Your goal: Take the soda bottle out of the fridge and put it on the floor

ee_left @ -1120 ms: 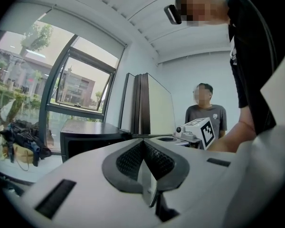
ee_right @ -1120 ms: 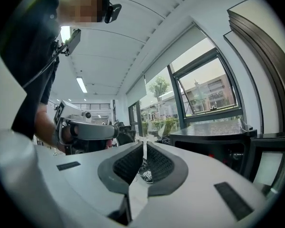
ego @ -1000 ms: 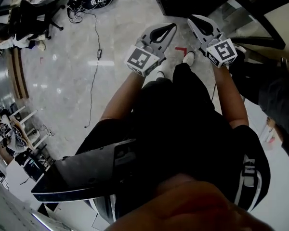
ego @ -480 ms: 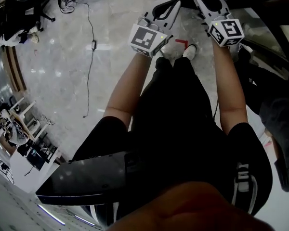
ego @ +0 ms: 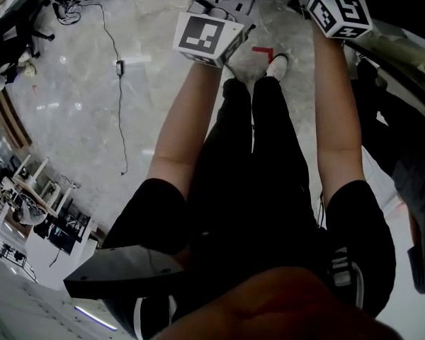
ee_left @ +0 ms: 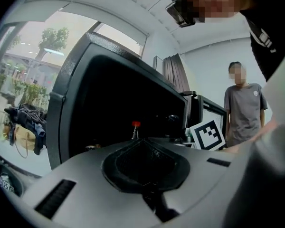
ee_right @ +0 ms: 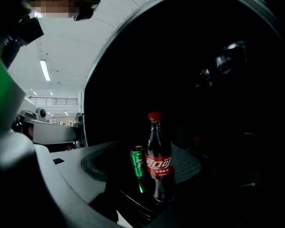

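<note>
Dark fridge (ee_right: 228, 80) interior: soda bottle (ee_right: 157, 163) upright inside, green can (ee_right: 138, 161) just beside. Right gripper (ee_right: 143, 145) opening, flanking bottle, not pressing. Left gripper (ee_left: 142, 139) pressed together, empty, facing fridge.

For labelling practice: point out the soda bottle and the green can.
soda bottle (ee_right: 158, 164), right gripper view, on its red label.
green can (ee_right: 138, 162), right gripper view, on its side.

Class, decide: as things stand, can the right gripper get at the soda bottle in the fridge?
Probably yes. The bottle stands upright straight ahead of the right gripper, whose opening jaws don't touch it; only a green can close beside it could get bumped.
</note>
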A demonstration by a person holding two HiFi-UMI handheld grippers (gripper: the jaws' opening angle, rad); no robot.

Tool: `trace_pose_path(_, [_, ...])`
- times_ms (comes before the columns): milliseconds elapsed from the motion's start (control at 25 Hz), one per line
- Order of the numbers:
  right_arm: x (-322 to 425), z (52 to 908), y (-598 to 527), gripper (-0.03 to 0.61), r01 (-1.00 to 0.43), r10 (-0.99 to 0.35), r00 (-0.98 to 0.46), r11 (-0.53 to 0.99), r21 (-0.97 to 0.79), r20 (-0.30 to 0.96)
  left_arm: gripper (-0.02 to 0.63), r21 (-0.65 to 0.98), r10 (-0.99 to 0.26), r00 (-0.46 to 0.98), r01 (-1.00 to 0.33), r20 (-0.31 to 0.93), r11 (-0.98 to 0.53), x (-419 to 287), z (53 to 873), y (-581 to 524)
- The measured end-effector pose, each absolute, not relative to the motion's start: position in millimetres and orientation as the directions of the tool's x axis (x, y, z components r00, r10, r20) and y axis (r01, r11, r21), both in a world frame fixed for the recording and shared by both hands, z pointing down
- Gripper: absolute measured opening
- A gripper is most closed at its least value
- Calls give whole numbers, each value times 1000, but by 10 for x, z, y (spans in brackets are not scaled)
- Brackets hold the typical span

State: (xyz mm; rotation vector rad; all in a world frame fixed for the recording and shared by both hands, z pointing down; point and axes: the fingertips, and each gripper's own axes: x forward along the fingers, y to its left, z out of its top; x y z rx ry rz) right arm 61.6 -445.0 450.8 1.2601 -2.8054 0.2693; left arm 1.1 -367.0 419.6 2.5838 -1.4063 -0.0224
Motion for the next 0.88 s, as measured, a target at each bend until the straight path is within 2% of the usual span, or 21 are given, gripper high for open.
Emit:
trace_pose_path(280, [510, 4730, -4887, 341, -744, -726, -666, 664, -75, 174, 0, 177, -824, 562, -821, 78, -543, -30, 4374, -3811])
trace_pose_path(600, [295, 4827, -5131, 339, -708, -684, -697, 704, -57, 213, 0, 170, -827, 557, -824, 72, -540, -69, 4363, -3884])
trace_pose_path(880, [293, 4848, -5186, 321, -724, -703, -677, 689, -25, 217, 0, 159, -844, 534, -838, 50, -521, -149, 4304, -3859])
